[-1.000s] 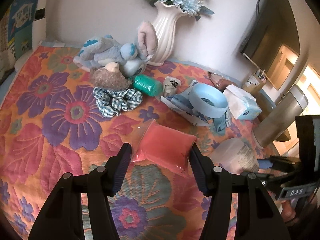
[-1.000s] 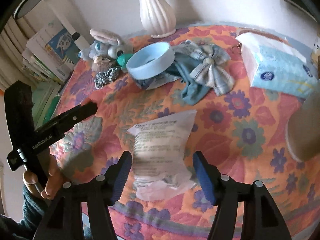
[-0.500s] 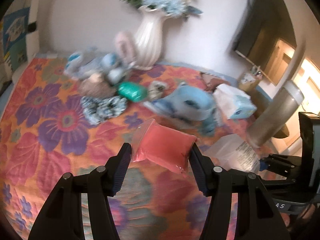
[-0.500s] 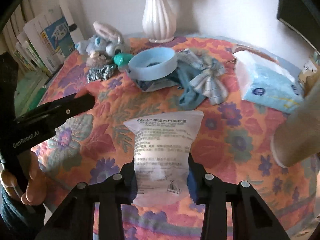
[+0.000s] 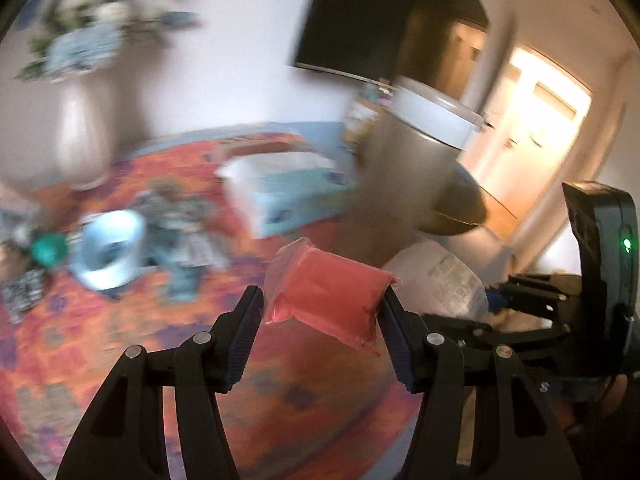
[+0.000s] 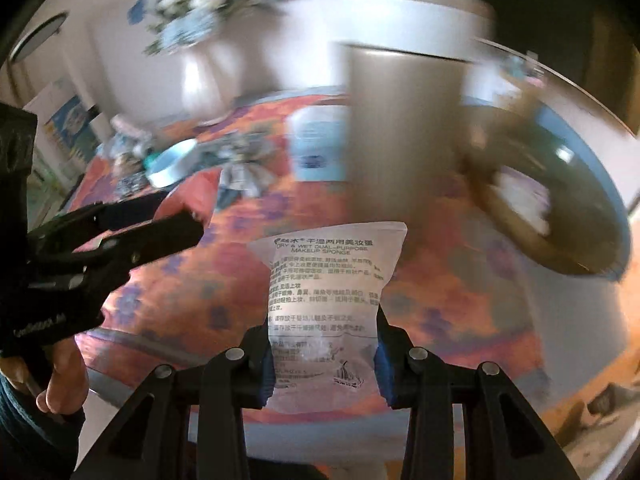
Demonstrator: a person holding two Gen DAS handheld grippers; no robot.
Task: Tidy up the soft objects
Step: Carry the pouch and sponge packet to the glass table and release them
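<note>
Both views heavily motion-blurred; held items sharp. Left wrist view, from the left: tall white ribbed vase with blue and white flowers at the back of the table, a pale blue plastic ring-shaped bowl lying on the orange floral quilted tablecloth, a light blue tissue pack behind it, then a tall grey cylindrical bin with a white rim. Left gripper: jaws set at a middling width, both ribbed black pads pressing the sides of a salmon-pink soft pad in a clear plastic wrapper; packet is clamped and carried clear of the cloth, tilted, its far corner up and to the left. Right of it, the white printed makeup-sponge pouch shows in front of the other black tool. Right wrist view: a hand at lower left grips the left tool's handle. Right gripper: jaws have just been closing, now narrow, blue-edged pads squeezing the lower part of the translucent white pouch, which pinches inward at the grip. Pouch stands upright between the fingers, top edge fanned out, lifted off the tablecloth with the grey bin directly behind it.
</note>
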